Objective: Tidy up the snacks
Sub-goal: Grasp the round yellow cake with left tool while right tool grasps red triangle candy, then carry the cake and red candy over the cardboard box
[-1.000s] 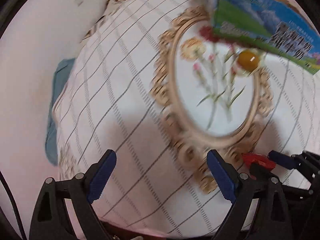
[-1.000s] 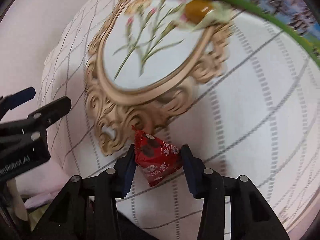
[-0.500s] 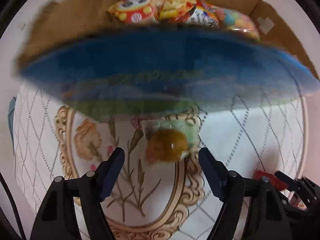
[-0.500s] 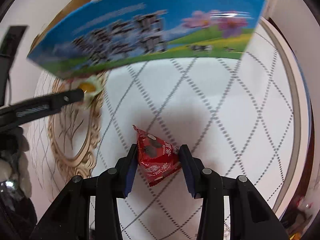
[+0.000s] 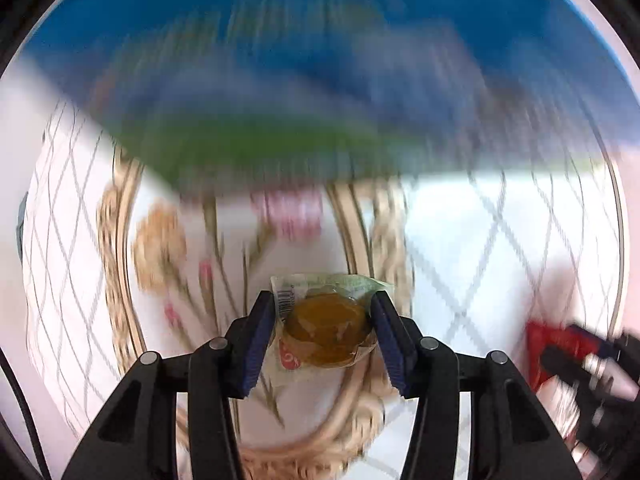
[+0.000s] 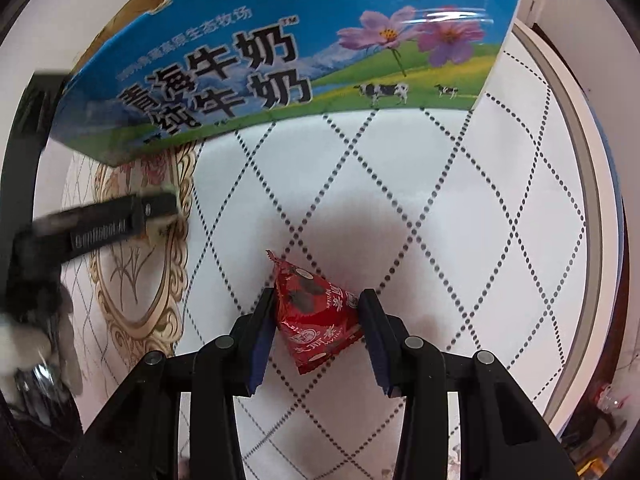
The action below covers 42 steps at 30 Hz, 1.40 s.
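In the left wrist view my left gripper (image 5: 324, 314) is closing on a clear packet with an amber round snack (image 5: 326, 334); both blue pads touch its sides. It hangs just above the tablecloth's gold oval motif (image 5: 120, 248). My right gripper (image 6: 318, 300) is shut on a red triangular snack packet (image 6: 312, 332) above the white diamond-patterned cloth. The blue and green milk carton box (image 6: 280, 60) stands just beyond both grippers; it is blurred in the left wrist view (image 5: 320, 60). The left gripper's finger (image 6: 120, 220) shows at the left of the right wrist view.
The round table's rim (image 6: 576, 184) curves along the right. Beyond it, dim clutter (image 6: 600, 400) sits lower right. The box's brown cardboard flap (image 6: 120, 20) shows at its top left. The right gripper with its red packet (image 5: 544, 344) sits at the left view's right edge.
The left gripper swung toward the box, came down over the amber snack packet and closed on it. The right gripper, still holding the red packet, turned to face the box and then held still.
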Tool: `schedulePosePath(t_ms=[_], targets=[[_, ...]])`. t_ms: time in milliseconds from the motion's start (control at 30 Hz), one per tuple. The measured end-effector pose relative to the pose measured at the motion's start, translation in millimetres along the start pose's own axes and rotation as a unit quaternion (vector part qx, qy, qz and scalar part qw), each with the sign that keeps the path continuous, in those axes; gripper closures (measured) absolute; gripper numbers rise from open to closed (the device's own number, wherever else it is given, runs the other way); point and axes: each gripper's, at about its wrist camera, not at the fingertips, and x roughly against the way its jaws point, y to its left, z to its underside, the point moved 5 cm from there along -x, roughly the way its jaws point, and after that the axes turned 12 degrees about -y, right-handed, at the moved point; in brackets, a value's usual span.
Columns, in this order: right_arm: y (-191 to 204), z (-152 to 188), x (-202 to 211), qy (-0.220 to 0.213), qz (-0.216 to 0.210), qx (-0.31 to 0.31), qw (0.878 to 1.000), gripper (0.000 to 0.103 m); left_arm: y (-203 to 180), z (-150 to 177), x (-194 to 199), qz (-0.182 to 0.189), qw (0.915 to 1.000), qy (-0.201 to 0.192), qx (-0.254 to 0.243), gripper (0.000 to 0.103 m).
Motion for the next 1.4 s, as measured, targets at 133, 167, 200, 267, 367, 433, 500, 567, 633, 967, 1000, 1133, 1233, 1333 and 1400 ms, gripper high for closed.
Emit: schedulePosePath(t_ms=[133, 167, 200, 267, 367, 433, 500, 567, 633, 967, 1000, 1133, 1233, 1333, 1400], targets=[[9, 19, -5, 0.026, -0.007, 0.008, 1.000, 0.059, -2, 52, 13, 0.019, 0.9992, 0.031, 0.014, 0.056], [9, 24, -4, 0.032, -0.009, 0.011, 0.999, 0.059, -4, 64, 15, 0.024, 0.9989, 0.037, 0.018, 0.056], [9, 30, -3, 0.039, -0.010, 0.014, 0.999, 0.059, -6, 73, 16, 0.026, 0.9985, 0.043, 0.020, 0.056], [8, 42, -3, 0.047, -0.009, 0.022, 0.999, 0.059, -11, 90, 17, 0.026, 0.9983, 0.045, 0.026, 0.056], [8, 54, -7, 0.050, -0.005, 0.027, 0.998, 0.059, -12, 97, 9, 0.024, 0.9983, 0.044, 0.031, 0.054], [7, 57, -9, 0.049, -0.004, 0.022, 0.999, 0.058, -13, 99, 5, 0.024, 0.9983, 0.044, 0.031, 0.053], [6, 58, -11, 0.048, -0.003, 0.017, 0.999, 0.058, -10, 102, 0, 0.024, 0.9983, 0.045, 0.028, 0.053], [8, 59, -16, 0.048, 0.000, 0.016, 0.999, 0.058, -16, 109, -11, 0.024, 0.9985, 0.046, 0.019, 0.053], [9, 60, -16, 0.048, 0.002, 0.017, 0.999, 0.058, -25, 112, -16, 0.023, 0.9986, 0.046, 0.009, 0.051], [8, 63, -21, 0.047, 0.008, 0.010, 0.999, 0.053, -48, 96, -19, 0.014, 0.9990, 0.041, 0.009, 0.056], [10, 63, -20, 0.045, 0.009, 0.014, 0.999, 0.053, -47, 97, -15, 0.017, 0.9989, 0.041, 0.013, 0.057], [15, 62, -18, 0.037, 0.009, 0.024, 0.999, 0.056, -47, 98, -7, 0.021, 0.9986, 0.041, 0.026, 0.057], [18, 60, -11, 0.029, 0.002, 0.021, 0.999, 0.058, -46, 97, 3, 0.027, 0.9983, 0.039, 0.033, 0.058], [19, 58, -1, 0.021, -0.015, 0.013, 1.000, 0.060, -51, 90, 20, 0.036, 0.9984, 0.026, 0.035, 0.058], [23, 53, 7, 0.014, -0.028, 0.010, 0.999, 0.060, -54, 83, 32, 0.040, 0.9984, 0.015, 0.038, 0.058]])
